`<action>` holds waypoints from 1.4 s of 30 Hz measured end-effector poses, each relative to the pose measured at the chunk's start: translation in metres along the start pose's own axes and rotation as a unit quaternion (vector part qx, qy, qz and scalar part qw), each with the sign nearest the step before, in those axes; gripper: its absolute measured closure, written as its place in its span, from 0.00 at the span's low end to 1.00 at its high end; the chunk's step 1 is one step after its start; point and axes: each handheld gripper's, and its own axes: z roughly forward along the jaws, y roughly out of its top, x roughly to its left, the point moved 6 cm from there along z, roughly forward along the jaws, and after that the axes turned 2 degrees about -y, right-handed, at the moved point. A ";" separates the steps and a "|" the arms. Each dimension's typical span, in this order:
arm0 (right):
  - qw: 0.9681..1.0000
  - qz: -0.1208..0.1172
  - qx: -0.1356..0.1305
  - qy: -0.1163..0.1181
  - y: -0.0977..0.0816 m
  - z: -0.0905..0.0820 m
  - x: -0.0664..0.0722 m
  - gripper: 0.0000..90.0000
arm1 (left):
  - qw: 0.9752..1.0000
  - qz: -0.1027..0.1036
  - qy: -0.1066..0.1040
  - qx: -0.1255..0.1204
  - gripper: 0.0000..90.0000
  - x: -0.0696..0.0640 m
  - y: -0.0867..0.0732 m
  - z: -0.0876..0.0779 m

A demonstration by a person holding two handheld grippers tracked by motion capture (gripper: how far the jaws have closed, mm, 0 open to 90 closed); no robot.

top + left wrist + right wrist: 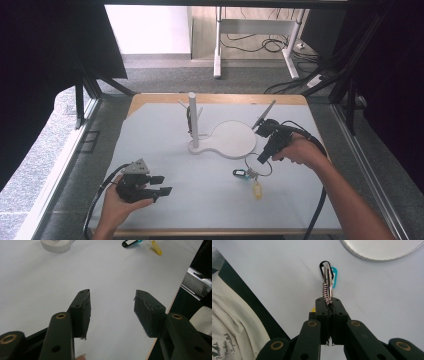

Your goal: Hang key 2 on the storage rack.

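At the table, the right gripper (264,156) pinches a key ring (258,165), its jaws pressed tight on the wire loop. The right gripper view brings out what the high view blurs: a coiled spring section on the ring (327,281) just above the jaws, with a teal tag (334,275) beyond. From above, the ring hangs at five o'clock of the white stand (220,140), a black tag (241,173) and yellow tag (257,190) trailing onto the mat (200,200). The left gripper (160,185), at seven o'clock, holds its jaws spread over bare mat. Nothing lies on the stand's round base.
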 end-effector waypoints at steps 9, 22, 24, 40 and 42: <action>1.000 0.003 -0.004 -0.002 0.007 -0.009 0.000 0.96 | 1.000 0.001 0.001 0.000 0.53 0.000 0.000 -0.001; 1.000 0.000 -0.012 -0.027 0.023 -0.039 -0.003 0.96 | 1.000 0.001 -0.001 0.000 0.53 -0.001 0.000 0.000; 0.999 0.001 -0.012 -0.030 0.025 -0.040 -0.003 0.96 | 1.000 0.002 -0.001 0.000 0.53 -0.001 0.000 0.000; 0.999 0.003 -0.024 -0.022 0.043 -0.043 -0.003 0.96 | 1.000 0.001 -0.002 0.002 0.53 -0.001 0.000 0.000; 1.000 -0.003 -0.024 -0.020 0.047 -0.043 -0.002 0.96 | 1.000 0.001 -0.002 0.002 0.53 -0.001 0.000 0.000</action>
